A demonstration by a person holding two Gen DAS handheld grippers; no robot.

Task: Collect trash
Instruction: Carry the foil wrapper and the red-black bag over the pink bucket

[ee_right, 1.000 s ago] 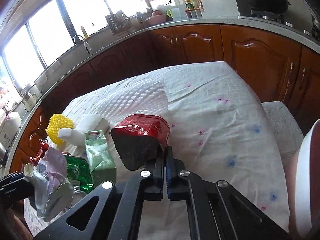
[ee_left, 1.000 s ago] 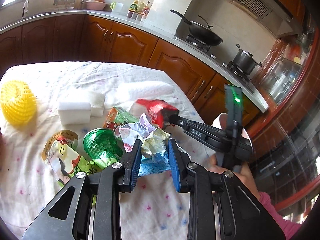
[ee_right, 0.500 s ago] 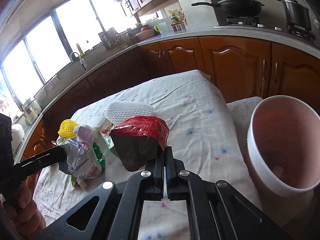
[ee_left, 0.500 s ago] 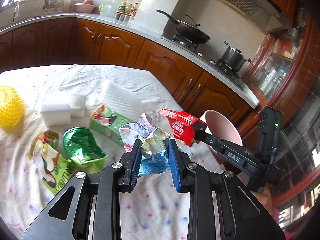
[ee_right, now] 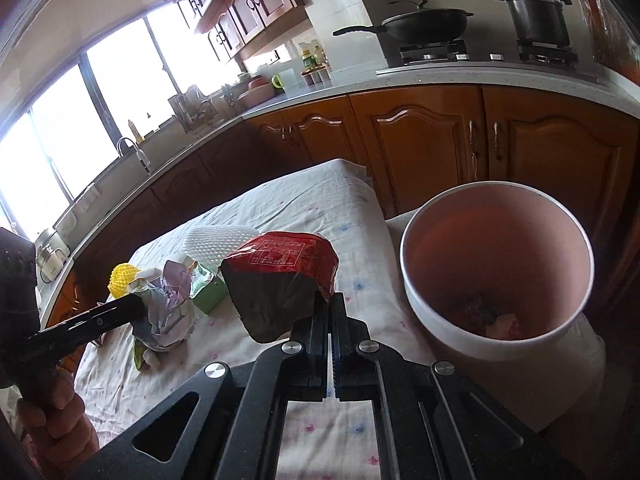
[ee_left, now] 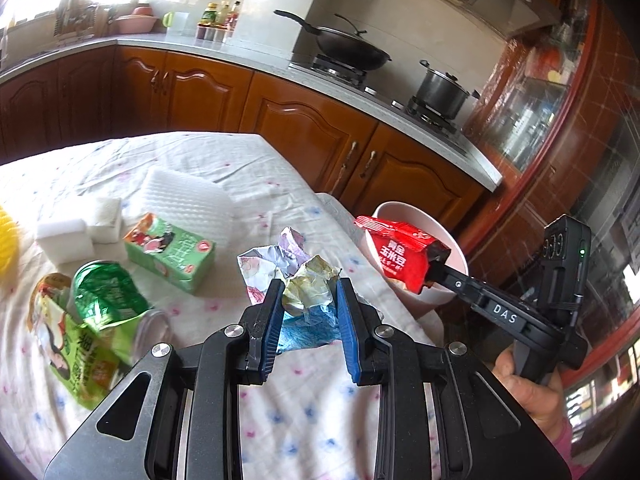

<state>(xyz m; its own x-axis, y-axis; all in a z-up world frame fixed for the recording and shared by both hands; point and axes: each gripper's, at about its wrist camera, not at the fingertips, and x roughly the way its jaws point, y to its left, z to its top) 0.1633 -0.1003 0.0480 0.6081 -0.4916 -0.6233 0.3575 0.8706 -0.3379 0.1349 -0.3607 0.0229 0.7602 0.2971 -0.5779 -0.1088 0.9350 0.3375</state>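
My left gripper (ee_left: 308, 300) is shut on a wad of crumpled wrappers (ee_left: 298, 280), silver, yellow and blue, held above the white flowered tablecloth (ee_left: 304, 400). The same wad (ee_right: 168, 308) shows at the left gripper's tip in the right wrist view. My right gripper (ee_right: 330, 312) is shut on the edge of a red snack bag (ee_right: 280, 280). In the left wrist view that red bag (ee_left: 400, 254) hangs over the rim of the pink bin (ee_left: 456, 256). The bin (ee_right: 496, 344) stands just off the table's end, with some litter at its bottom.
On the table lie a green carton (ee_left: 172, 252), a green crumpled packet (ee_left: 108, 296), a light green pouch (ee_left: 76, 344), white foam blocks (ee_left: 64, 232), a white foam net (ee_left: 188, 196) and a yellow foam net (ee_right: 120, 280). Brown cabinets (ee_left: 300, 128) and a stove with a wok (ee_left: 352, 54) lie beyond.
Both grippers have swung right toward the table's end with their loads. The red bag has gone from above the table to the rim of the pink bin, which is now in full view.
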